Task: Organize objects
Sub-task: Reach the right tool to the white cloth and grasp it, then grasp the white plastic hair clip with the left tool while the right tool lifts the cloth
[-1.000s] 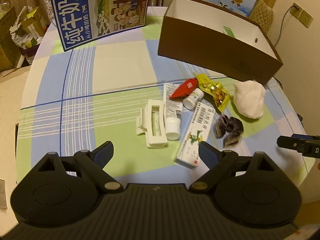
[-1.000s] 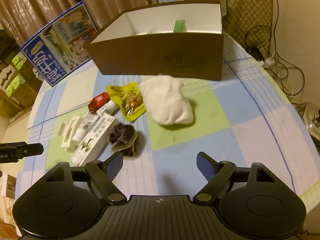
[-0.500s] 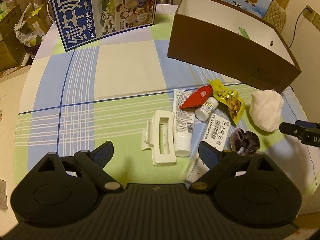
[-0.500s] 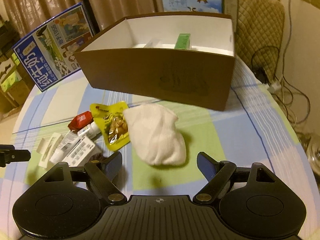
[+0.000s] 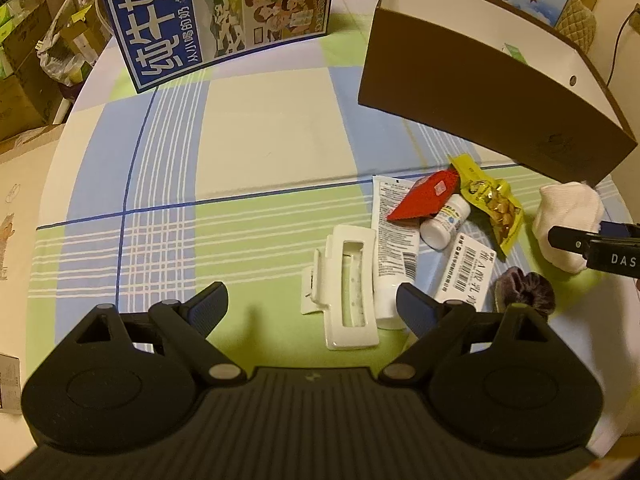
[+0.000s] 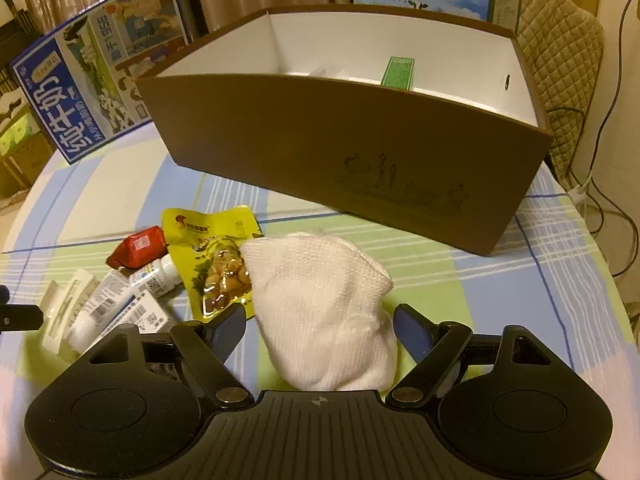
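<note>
White sock (image 6: 324, 308) lies between spread fingers (image 6: 226, 330).

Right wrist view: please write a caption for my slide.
Open right gripper straddles a white sock before the brown box.

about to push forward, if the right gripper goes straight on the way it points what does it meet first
Most likely the white sock, already lying between the open fingers of the right gripper; beyond it stands the brown box.

So the sock (image 6: 324, 312) sits right between the right gripper's (image 6: 320, 330) fingers, snack pouch (image 6: 212, 260) just off the left fingertip, storage box (image 6: 360, 160) beyond. Hair clip (image 5: 350, 288) lies between the left gripper's (image 5: 312, 308) fingers, tube (image 5: 394, 240) by the right one.
</note>
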Tool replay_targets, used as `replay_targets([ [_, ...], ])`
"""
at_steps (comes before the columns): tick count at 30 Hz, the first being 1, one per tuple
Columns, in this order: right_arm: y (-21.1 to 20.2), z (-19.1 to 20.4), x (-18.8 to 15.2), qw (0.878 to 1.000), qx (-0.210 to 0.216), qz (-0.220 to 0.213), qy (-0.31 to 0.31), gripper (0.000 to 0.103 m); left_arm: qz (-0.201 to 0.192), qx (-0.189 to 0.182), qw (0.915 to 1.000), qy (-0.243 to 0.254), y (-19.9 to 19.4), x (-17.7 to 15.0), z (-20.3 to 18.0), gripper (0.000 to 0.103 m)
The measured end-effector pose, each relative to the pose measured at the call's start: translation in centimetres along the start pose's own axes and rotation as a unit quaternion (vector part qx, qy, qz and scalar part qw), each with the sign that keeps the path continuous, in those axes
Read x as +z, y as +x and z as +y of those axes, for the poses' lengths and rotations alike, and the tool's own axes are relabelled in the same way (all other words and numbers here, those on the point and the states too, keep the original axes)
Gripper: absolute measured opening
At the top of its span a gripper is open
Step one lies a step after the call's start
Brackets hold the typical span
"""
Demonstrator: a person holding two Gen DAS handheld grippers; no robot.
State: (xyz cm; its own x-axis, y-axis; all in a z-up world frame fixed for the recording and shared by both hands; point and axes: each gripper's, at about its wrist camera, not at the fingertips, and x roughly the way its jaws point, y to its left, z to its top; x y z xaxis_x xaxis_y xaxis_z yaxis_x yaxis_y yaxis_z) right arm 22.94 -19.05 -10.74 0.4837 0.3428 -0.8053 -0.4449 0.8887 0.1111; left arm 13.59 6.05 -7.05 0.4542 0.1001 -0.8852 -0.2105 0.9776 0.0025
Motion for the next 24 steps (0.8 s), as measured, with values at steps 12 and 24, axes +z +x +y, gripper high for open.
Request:
replay_targets([
  [12,-1.1,-3.8,-0.4,0.999,-0.019,0.000,0.044,0.041,0.017,0.002,0.9997,0.018,2.3,0.6,-0.1,0.079],
  [24,-3.9,-6.5,-2.5,0.994,-0.042,0.005,0.097,0.042,0.035,-0.013,0.9981,0.048,5.0,1.1,-0.9,0.054],
])
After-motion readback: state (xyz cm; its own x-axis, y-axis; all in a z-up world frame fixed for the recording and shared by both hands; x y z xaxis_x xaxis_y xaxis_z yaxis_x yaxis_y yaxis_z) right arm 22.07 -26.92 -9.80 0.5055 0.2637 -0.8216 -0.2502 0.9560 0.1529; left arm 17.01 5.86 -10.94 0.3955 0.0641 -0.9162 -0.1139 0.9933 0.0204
